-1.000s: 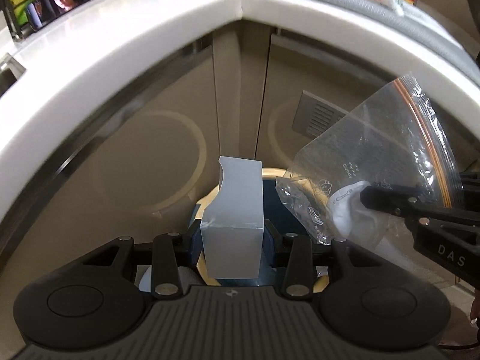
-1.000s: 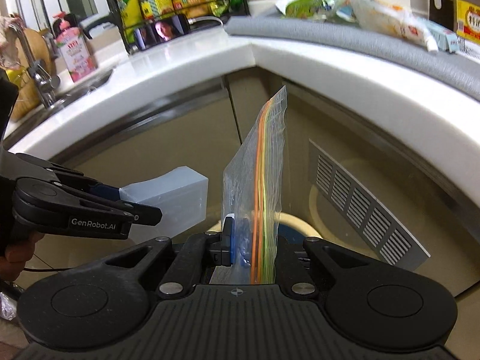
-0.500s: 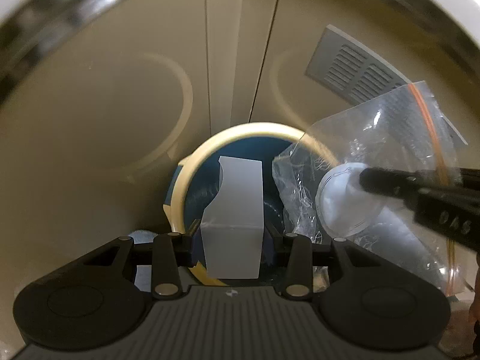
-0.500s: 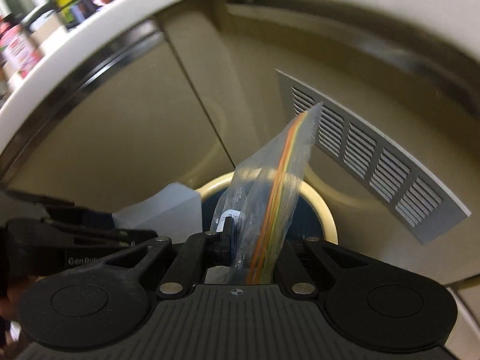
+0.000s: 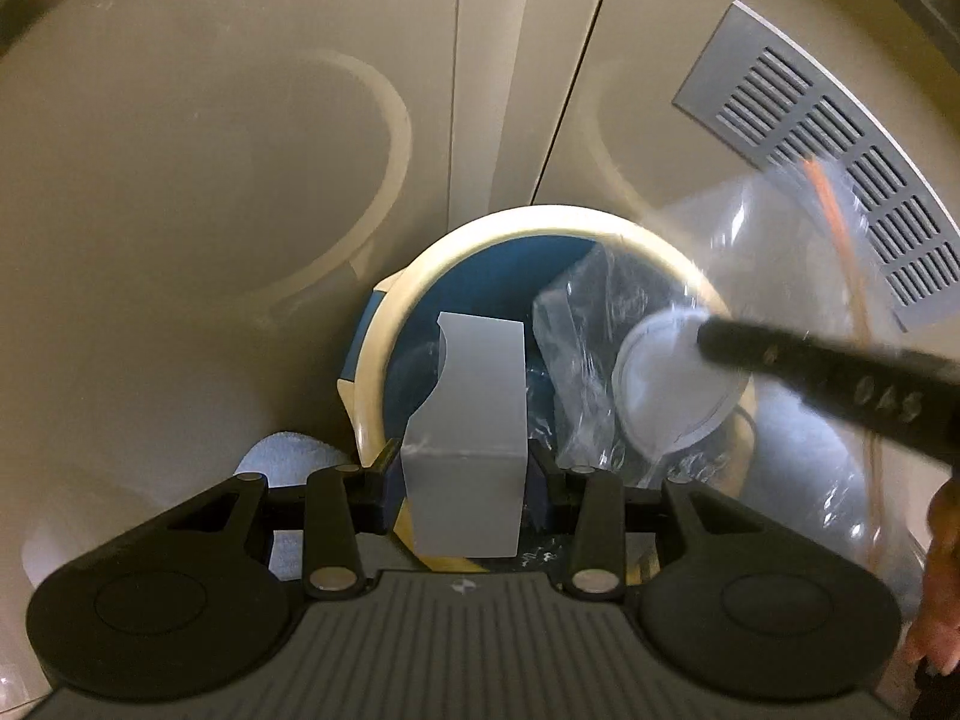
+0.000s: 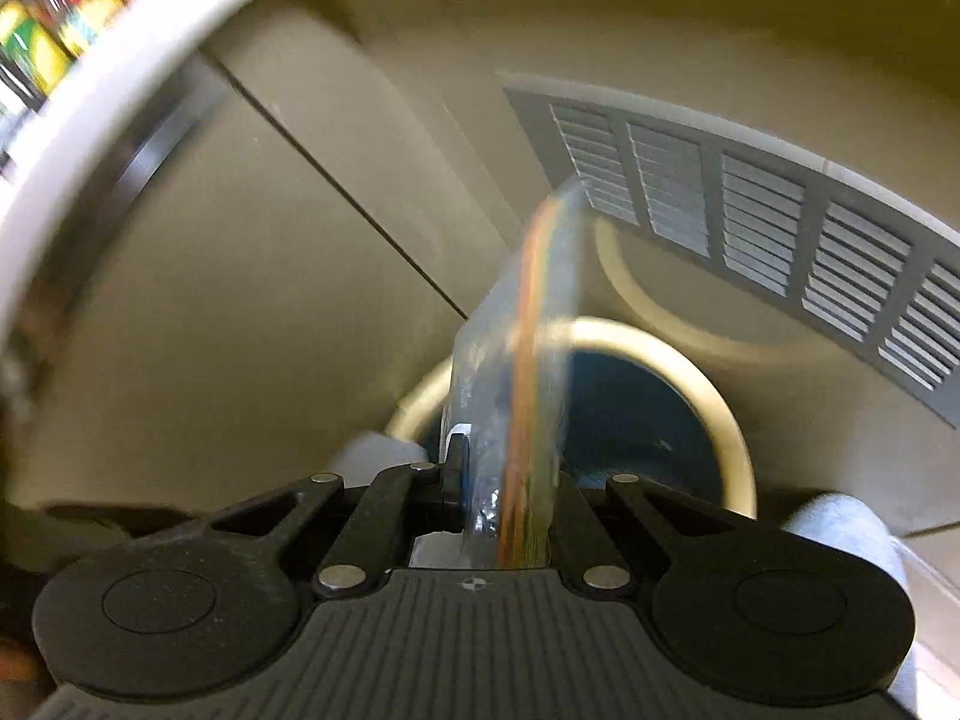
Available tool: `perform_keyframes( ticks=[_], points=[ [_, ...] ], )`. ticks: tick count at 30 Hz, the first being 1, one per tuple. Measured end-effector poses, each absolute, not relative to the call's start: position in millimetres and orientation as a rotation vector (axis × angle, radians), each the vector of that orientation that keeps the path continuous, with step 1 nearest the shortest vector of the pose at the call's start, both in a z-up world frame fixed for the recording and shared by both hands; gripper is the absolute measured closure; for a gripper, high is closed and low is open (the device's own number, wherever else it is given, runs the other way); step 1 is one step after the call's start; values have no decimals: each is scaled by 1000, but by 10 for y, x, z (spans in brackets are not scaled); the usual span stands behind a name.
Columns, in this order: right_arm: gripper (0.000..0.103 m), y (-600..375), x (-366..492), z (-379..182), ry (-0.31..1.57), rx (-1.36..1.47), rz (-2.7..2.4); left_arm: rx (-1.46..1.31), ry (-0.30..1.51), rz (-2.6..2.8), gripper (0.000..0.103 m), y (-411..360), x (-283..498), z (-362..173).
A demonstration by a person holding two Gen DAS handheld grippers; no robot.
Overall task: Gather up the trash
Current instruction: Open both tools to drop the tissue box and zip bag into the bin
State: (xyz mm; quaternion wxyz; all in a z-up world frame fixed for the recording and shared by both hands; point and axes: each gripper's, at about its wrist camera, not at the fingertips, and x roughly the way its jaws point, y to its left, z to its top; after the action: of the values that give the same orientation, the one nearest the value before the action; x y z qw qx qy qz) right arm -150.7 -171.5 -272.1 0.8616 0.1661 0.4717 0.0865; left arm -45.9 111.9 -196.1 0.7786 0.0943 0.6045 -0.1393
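A pale grey box point(image 5: 465, 420) sits upright between the jaws of my left gripper point(image 5: 465, 468), which is shut on it directly above a trash bin. The bin has a cream rim point(image 5: 540, 228) and a blue liner. My right gripper point(image 6: 504, 480) is shut on a clear zip bag point(image 6: 528, 360) with an orange seal strip. In the left wrist view one of its black fingers point(image 5: 810, 372) reaches in from the right. The zip bag point(image 5: 690, 300) it carries, with a white round piece point(image 5: 666, 396) inside, hangs over the bin's right side. The bin rim point(image 6: 720, 408) shows blurred ahead of the bag.
Beige cabinet doors stand behind the bin, with a grey vent grille point(image 5: 840, 150) point(image 6: 780, 228) at the right. The white counter edge point(image 6: 90, 120) curves overhead on the left. A white cloth point(image 5: 282, 450) lies beside the bin. A person's hand point(image 5: 942, 600) shows at the right edge.
Both grippers have sunk from counter height toward the bin, each keeping its load. The counter top has left the left wrist view and the bin opening looks much larger.
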Motion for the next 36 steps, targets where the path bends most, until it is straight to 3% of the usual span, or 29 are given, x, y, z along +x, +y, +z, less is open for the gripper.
perform_keyframes(
  ticks=[15, 17, 18, 19, 20, 21, 22, 24, 36],
  points=[
    [95, -1533, -1290, -2959, 1085, 338, 151, 211, 1413, -368, 58, 967, -110, -2389],
    [95, -1568, -1253, -2965, 1100, 335, 153, 226, 1425, -372, 56, 934, -87, -2442],
    [93, -1565, -1236, -2958, 1108, 337, 153, 231, 1431, -378, 45, 917, -77, -2450],
    [90, -1560, -1224, -2960, 1116, 338, 152, 233, 1430, -383, 26, 915, -63, -2432],
    [86, -1559, -1219, -2953, 1118, 341, 152, 232, 1416, -382, 17, 894, -53, -2423],
    [73, -1598, -1205, -2958, 1114, 340, 151, 227, 1391, -377, 8, 909, -60, -2371],
    [57, -1613, -1201, -2938, 1108, 337, 148, 219, 1368, -377, 6, 925, -67, -2316],
    [43, -1627, -1197, -2851, 1093, 328, 150, 210, 1355, -390, 4, 947, -66, -2215],
    [21, -1551, -1703, -2096, 1015, 227, 237, 220, 1166, -362, 0, 1314, -657, -1318]
  ],
)
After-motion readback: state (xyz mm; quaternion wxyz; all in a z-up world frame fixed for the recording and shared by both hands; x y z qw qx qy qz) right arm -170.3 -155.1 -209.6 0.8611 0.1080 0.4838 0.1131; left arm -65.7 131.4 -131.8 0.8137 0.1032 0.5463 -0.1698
